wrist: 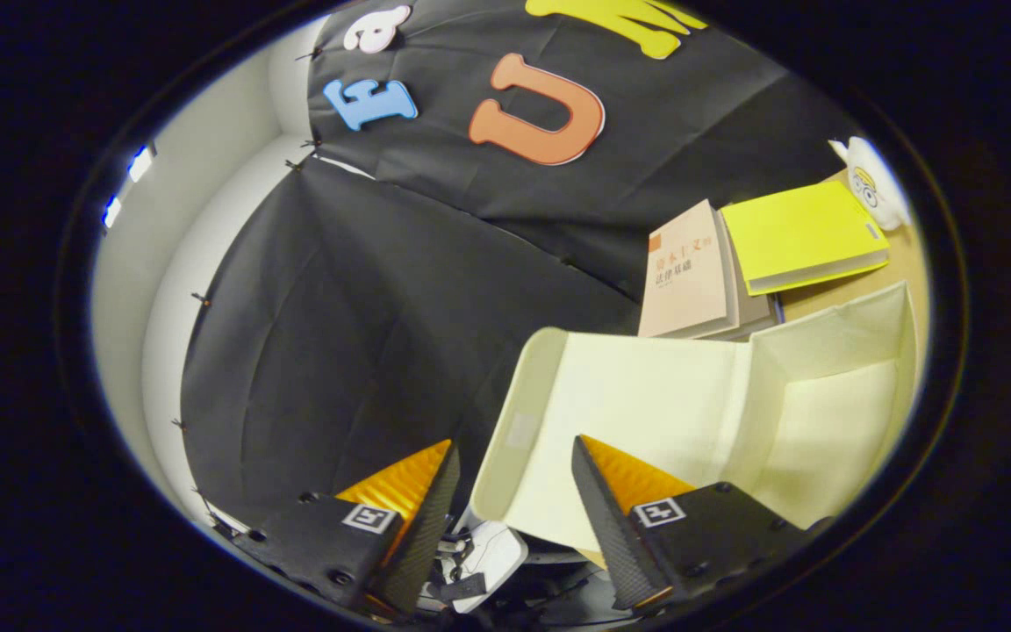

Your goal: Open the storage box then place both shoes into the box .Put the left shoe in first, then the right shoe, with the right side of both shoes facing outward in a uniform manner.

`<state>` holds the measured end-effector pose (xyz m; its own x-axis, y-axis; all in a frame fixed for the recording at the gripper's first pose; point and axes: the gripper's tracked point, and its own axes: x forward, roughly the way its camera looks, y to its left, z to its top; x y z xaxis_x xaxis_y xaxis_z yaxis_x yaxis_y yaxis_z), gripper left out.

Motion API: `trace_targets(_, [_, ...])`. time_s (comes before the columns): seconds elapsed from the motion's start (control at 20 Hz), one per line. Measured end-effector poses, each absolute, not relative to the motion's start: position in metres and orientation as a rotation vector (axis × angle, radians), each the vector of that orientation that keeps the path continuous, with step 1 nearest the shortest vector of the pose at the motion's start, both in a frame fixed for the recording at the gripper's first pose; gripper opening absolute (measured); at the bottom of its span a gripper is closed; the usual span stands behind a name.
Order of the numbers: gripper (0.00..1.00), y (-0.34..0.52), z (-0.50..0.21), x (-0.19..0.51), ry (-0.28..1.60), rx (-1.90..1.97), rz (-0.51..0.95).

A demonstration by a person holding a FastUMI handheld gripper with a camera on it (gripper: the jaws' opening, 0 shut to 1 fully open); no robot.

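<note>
My claw (514,505) is spread wide with nothing pressed between its fingers. Down in the gap between them I can make out part of a white shoe (488,557), not gripped. Just ahead, the storage box (821,412) lies open, its lid (628,412) swung out toward me, and I see no shoe inside. So I judge opening done, both shoes left to place. Beyond the box, books (690,281) rest on the counter (896,259).

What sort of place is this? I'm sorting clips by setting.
Likely a staged recording booth: black cloth wall, books, open storage box on a table. The gripper is open, a shoe between its fingers.
</note>
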<state>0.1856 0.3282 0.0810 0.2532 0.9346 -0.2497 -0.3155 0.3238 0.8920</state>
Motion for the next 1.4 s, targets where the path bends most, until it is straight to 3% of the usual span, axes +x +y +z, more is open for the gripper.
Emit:
trace_targets(0.2, [0.99, 0.322, 0.066, 0.188, 0.958, 0.813, 0.967])
trace_targets(1.0, [1.0, 0.139, -0.002, 0.173, 0.926, 0.578, 0.576])
trace_targets(1.4, [1.0, 0.039, -0.07, 0.154, 1.017, 0.343, 0.351])
